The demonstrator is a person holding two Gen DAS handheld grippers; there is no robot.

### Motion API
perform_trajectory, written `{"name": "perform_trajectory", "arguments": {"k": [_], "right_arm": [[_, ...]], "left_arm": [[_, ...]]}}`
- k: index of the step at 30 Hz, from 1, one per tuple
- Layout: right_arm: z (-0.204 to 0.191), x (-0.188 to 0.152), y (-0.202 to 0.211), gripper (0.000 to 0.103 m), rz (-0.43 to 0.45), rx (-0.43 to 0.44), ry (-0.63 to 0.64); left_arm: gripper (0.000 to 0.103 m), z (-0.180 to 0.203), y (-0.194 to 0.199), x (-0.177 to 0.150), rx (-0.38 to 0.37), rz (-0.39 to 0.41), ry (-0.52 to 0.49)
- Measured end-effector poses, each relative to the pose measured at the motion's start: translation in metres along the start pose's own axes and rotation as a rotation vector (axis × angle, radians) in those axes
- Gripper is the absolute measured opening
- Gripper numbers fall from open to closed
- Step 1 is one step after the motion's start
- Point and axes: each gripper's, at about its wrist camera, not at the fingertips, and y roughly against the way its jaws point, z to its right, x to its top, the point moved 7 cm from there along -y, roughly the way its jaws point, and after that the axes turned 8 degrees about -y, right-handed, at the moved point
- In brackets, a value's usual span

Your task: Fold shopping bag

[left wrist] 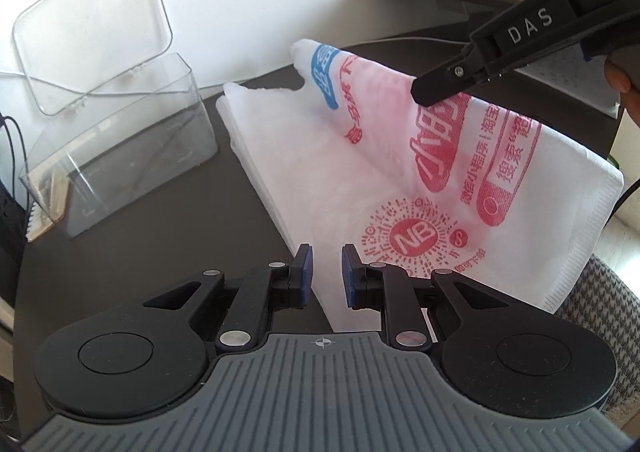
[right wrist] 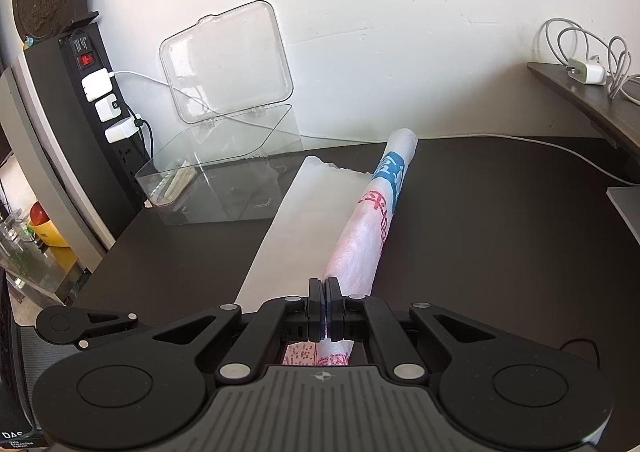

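A white shopping bag (left wrist: 360, 180) with red and blue print lies on the dark table (left wrist: 140, 252). My right gripper (left wrist: 424, 94) reaches in from the upper right and is shut on the bag's right edge, holding that side raised and curled over the flat part. In the right wrist view its jaws (right wrist: 325, 292) are pinched together on the fabric, and the lifted fold (right wrist: 360, 236) runs away toward the wall. My left gripper (left wrist: 326, 276) hovers at the bag's near corner, its blue pads apart with nothing pressed between them.
A clear plastic box (left wrist: 120, 156) with its lid tipped open stands left of the bag, against the wall. A power strip (right wrist: 100, 92) with plugs rises at the far left. A shelf (right wrist: 584, 104) with a charger and cables is at the right. A houndstooth seat (left wrist: 600, 312) is beside the table.
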Motion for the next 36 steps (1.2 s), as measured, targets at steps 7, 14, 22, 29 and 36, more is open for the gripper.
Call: {"name": "perform_trajectory", "arguments": {"k": [7, 14, 22, 29, 36], "right_arm": [[-0.008, -0.002, 0.002, 0.003, -0.006, 0.003, 0.006], [-0.038, -0.009, -0.013, 0.003, -0.073, 0.090, -0.012], [-0.058, -0.013, -0.055, 0.003, -0.175, 0.138, -0.074], [-0.053, -0.034, -0.087, 0.021, -0.322, 0.114, -0.149], [-0.071, -0.008, -0.017, 0.038, -0.261, 0.219, -0.098]], "left_arm": [[0.019, 0.007, -0.007, -0.015, -0.043, 0.004, 0.023], [0.019, 0.002, -0.008, -0.020, -0.070, 0.037, 0.068], [0.018, 0.000, -0.005, -0.022, -0.084, 0.057, 0.085], [0.018, 0.001, -0.006, -0.024, -0.081, 0.067, 0.085], [0.019, 0.002, -0.004, -0.027, -0.076, 0.069, 0.076]]}}
